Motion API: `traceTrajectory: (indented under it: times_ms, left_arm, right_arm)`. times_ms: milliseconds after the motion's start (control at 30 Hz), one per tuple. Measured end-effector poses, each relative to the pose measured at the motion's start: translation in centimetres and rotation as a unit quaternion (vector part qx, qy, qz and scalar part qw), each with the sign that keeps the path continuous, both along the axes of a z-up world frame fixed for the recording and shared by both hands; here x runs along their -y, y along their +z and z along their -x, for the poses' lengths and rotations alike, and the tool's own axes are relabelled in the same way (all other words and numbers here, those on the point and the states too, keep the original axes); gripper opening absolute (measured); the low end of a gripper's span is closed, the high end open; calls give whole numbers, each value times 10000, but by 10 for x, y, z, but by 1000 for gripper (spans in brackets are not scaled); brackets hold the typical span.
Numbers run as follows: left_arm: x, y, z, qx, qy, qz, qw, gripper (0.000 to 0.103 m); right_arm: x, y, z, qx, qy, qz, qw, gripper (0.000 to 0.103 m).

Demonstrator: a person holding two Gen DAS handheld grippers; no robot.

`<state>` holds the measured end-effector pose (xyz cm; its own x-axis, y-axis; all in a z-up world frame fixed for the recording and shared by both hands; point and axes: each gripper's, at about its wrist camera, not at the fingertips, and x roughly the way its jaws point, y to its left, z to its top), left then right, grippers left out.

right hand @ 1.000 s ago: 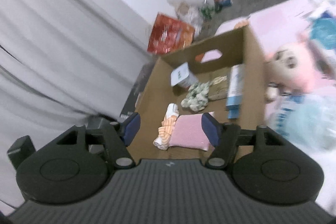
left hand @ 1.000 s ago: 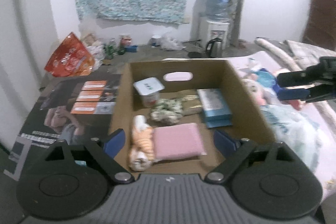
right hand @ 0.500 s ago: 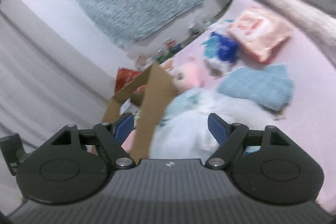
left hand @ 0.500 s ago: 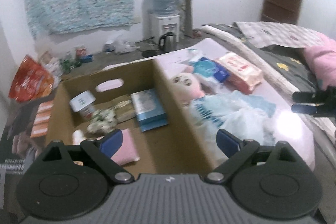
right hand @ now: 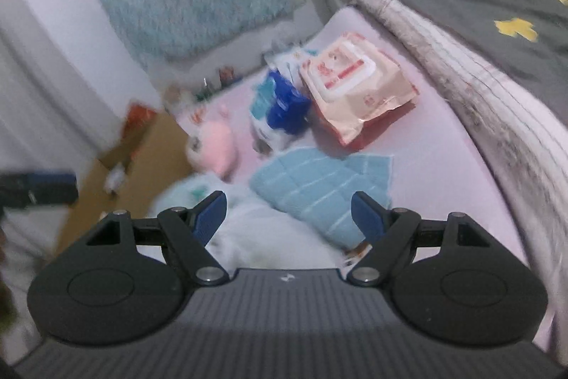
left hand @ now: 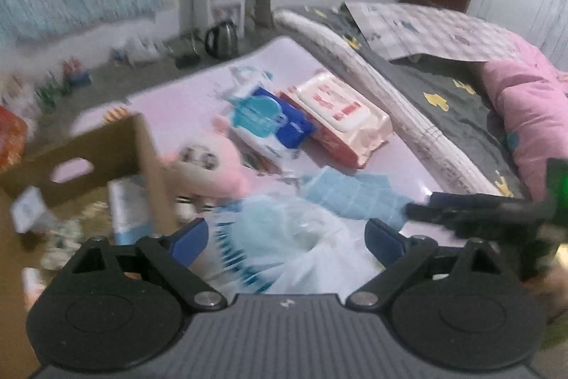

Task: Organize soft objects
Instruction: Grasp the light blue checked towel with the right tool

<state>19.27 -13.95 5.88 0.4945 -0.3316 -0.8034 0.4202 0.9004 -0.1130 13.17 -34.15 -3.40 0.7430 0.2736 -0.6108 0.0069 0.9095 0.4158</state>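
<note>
The open brown cardboard box (left hand: 138, 144) walls off the left side of the pink bed sheet (right hand: 443, 166). Just beside its wall lie a pink plush toy (left hand: 213, 169) and a crumpled white-and-blue plastic bag (left hand: 294, 237). Beyond them, a folded light-blue cloth (right hand: 319, 187), a blue wipes pack (right hand: 280, 109) and a pink wipes pack (right hand: 358, 84) crowd the middle. Bare sheet stays free along the grey rolled blanket (right hand: 461, 77) on the right.

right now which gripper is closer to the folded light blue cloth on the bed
Right. The right gripper hangs open just over the light blue cloth, its near edge between the fingers. The left gripper, jaws closing on nothing, is over the white plastic bag beside the cardboard box.
</note>
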Motion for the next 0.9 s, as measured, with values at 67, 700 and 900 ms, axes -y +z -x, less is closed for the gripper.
traceTrajectory:
  times_ms: [67, 700, 900]
  left_arm:
    - [11, -10, -21, -385, 103, 201, 9990, 82]
    - [51, -87, -107, -2083, 605, 676, 9739, 83]
    - [60, -85, -105, -2074, 499, 767, 9740, 87]
  right_arm:
    - [-4, -9, -21, -141, 283, 364, 9988, 77]
    - [-24, -58, -89, -817, 1289, 1743, 9728, 80]
    - [-8, -56, -80, -711, 785, 1627, 9810, 45]
